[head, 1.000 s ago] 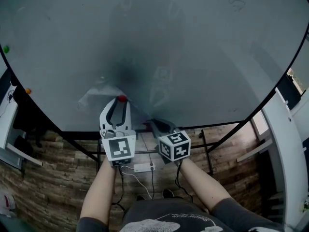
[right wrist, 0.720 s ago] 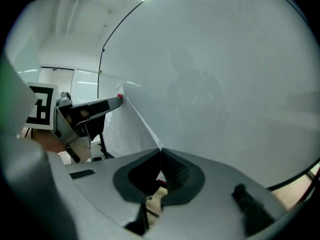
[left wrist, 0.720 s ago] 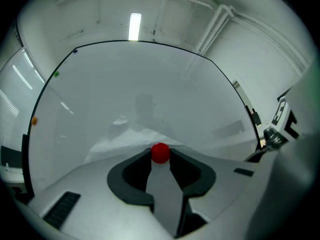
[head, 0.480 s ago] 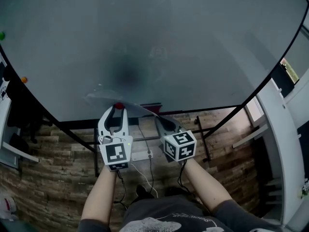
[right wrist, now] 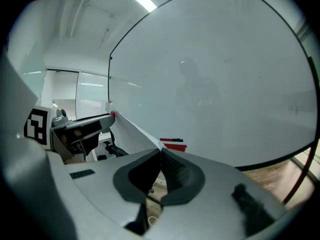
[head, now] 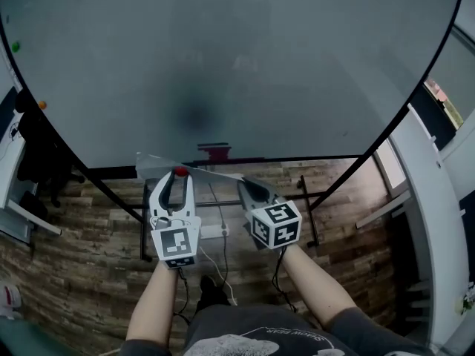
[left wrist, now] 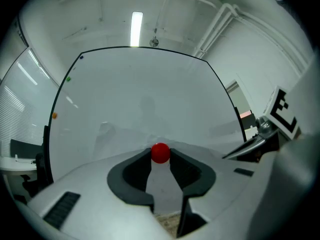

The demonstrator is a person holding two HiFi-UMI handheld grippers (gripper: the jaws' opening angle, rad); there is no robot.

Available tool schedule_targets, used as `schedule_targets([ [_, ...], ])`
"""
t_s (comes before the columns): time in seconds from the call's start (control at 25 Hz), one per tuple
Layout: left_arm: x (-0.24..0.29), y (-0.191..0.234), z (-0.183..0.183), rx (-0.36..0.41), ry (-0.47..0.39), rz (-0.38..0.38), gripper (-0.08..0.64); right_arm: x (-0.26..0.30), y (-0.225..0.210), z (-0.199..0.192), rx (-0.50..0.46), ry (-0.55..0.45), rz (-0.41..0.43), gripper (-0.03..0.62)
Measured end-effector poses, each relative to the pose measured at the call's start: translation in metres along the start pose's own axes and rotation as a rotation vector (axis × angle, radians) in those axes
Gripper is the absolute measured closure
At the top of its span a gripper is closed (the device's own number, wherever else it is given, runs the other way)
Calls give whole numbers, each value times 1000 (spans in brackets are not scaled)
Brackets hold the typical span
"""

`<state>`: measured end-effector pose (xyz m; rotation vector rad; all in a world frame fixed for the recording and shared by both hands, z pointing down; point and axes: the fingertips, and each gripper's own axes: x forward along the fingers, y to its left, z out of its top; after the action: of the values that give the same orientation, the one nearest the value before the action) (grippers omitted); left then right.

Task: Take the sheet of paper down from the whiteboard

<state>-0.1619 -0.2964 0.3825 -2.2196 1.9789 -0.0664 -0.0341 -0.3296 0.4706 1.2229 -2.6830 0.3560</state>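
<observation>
Left gripper [head: 179, 177]: clamped on red magnet [left wrist: 160, 152] at jaw tips.
Right gripper [right wrist: 160, 154]: clenched on a corner of the sheet of paper [right wrist: 131, 134].
Sheet: stretched from right gripper's tips across to left gripper, ahead of both, before lower edge of whiteboard [head: 245, 65].

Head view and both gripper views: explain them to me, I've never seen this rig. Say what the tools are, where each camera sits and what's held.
A person holds a two-jaw tool in each hand. The head view looks down from their head; each gripper view rides on one tool, looking along its jaws. Ahead stands a whiteboard. The left gripper pinches a red magnet; the right gripper is shut on a corner of the sheet of paper, which is off the board.
</observation>
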Motion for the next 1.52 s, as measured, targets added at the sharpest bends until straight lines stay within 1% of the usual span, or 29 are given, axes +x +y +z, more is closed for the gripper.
schedule_targets([
  [0.16,-31,-40,-5,0,35,18,437,-41,-9,-18,-2,14,24,571],
  [0.32,-67,-80,-22,-35,73,32,437,-83,-19,-37,1,31,39,571],
  [0.44,-95,-107,-30,-27,108,43,437,-114,-23,-49,3,39,50,571],
  [0.6,-123,-136,-32,-41,133,47,437,-145,-26,-59,6,45,61,571],
  [0.68,-134,-145,-34,-35,154,53,437,-158,-28,-64,18,47,63,571],
  [0.8,-149,-157,-36,-22,176,57,437,-175,-27,-69,25,46,69,571],
  [0.92,-159,-163,-33,-12,175,58,437,-186,-25,-66,23,29,69,571],
  [1.08,-169,-169,-34,-18,174,51,437,-197,-25,-63,-2,15,58,571],
  [1.36,-187,-173,-48,-51,194,45,437,-208,-39,-85,2,65,-12,571],
  [1.52,-204,-174,-55,-60,204,36,437,-214,-32,-102,-5,102,-41,571],
])
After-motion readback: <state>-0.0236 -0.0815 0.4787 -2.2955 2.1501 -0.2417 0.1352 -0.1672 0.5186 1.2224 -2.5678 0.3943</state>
